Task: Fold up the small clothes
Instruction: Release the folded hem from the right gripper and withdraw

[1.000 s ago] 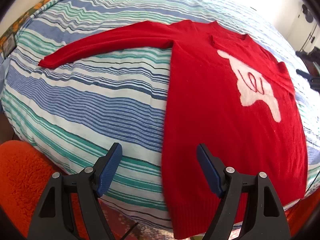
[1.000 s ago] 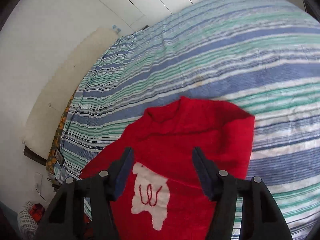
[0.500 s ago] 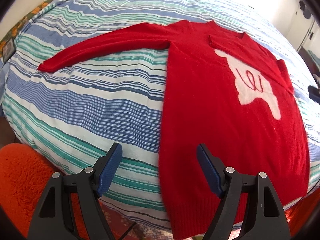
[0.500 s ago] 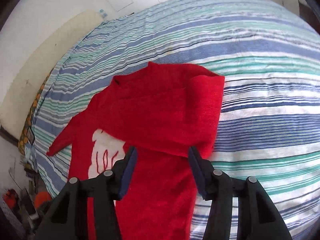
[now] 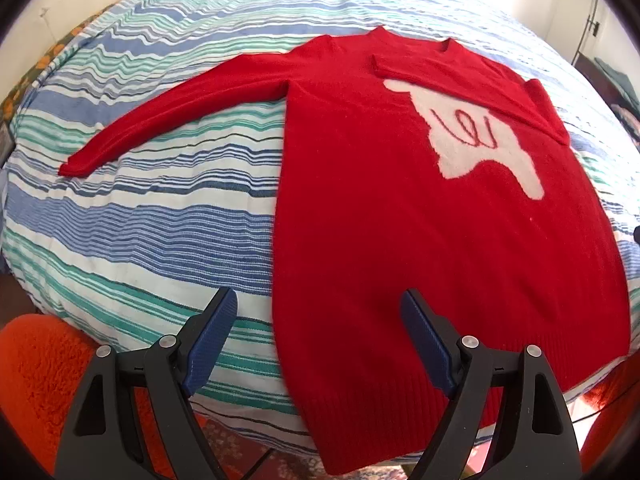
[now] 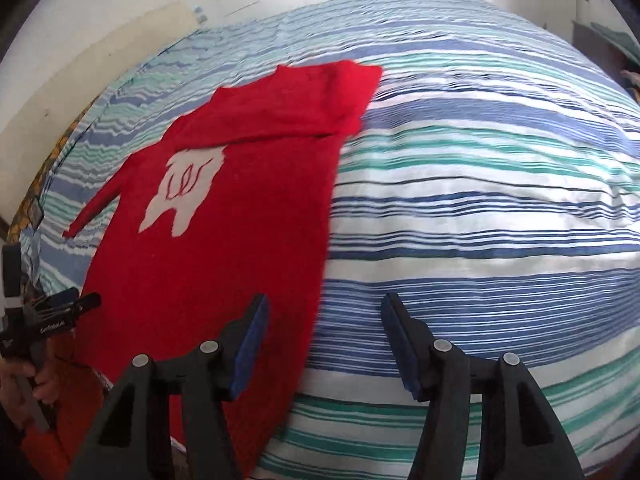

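striped bedspread, orange shaggy rug, white wall

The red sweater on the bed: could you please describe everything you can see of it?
The red sweater is a soft-looking knit with a white motif on the chest and a ribbed hem. It lies flat, front up, on the striped bedspread, hem toward the bed's near edge. One sleeve stretches out sideways across the stripes; the other sleeve is folded across the chest below the neckline. Both grippers are open above it, neither touching it.
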`<act>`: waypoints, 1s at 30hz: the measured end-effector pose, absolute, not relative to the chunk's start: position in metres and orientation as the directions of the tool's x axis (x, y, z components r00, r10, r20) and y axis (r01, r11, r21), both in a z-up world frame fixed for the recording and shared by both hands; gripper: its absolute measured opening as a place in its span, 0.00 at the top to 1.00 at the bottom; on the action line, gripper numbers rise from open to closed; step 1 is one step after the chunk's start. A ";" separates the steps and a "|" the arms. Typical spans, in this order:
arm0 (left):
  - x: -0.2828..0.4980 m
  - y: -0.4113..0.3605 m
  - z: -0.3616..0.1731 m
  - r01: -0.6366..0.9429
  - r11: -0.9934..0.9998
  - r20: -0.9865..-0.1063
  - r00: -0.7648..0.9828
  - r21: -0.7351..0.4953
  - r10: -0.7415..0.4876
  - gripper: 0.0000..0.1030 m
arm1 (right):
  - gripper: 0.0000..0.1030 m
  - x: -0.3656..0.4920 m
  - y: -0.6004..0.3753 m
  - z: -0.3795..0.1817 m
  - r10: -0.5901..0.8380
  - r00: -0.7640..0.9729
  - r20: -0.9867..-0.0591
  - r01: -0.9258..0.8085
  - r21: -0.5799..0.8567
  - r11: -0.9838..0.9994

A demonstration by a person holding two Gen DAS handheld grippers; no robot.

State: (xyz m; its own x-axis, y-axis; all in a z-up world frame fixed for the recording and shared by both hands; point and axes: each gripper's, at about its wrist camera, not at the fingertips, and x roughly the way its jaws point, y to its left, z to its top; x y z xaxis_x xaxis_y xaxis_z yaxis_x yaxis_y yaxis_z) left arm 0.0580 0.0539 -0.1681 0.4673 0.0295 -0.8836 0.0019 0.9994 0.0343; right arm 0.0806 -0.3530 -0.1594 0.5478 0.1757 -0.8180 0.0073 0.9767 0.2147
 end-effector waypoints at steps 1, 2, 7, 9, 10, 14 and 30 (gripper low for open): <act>0.058 0.053 -0.168 -0.001 0.999 -0.883 0.468 0.033 0.030 0.17 | 0.18 0.081 -0.362 -0.153 0.128 0.583 -0.802 0.043 0.187 0.981; 0.059 0.054 -0.169 -0.005 0.999 -0.886 0.463 0.032 0.031 0.17 | 0.08 0.081 -0.371 -0.149 0.072 0.611 -0.789 0.080 0.151 0.985; 0.064 0.059 -0.179 -0.044 0.999 -0.912 0.410 -0.005 0.013 0.17 | 0.02 0.092 -0.415 -0.185 -0.077 0.496 -0.865 0.265 0.067 0.962; 0.065 0.062 -0.180 -0.058 0.998 -0.916 0.400 -0.026 -0.001 0.16 | 0.00 0.092 -0.422 -0.204 -0.050 0.493 -0.869 0.266 0.096 0.959; 0.064 0.063 -0.180 -0.061 0.998 -0.916 0.401 -0.032 -0.005 0.16 | 0.00 0.091 -0.420 -0.203 -0.064 0.508 -0.859 0.259 0.081 0.962; 0.062 0.064 -0.183 -0.060 0.997 -0.913 0.408 -0.042 -0.013 0.15 | 0.00 0.094 -0.420 -0.202 -0.074 0.498 -0.864 0.272 0.075 0.959; 0.069 0.064 -0.185 -0.048 0.997 -0.923 0.382 -0.061 -0.038 0.07 | 0.00 0.091 -0.413 -0.206 -0.104 0.502 -0.858 0.267 0.040 0.963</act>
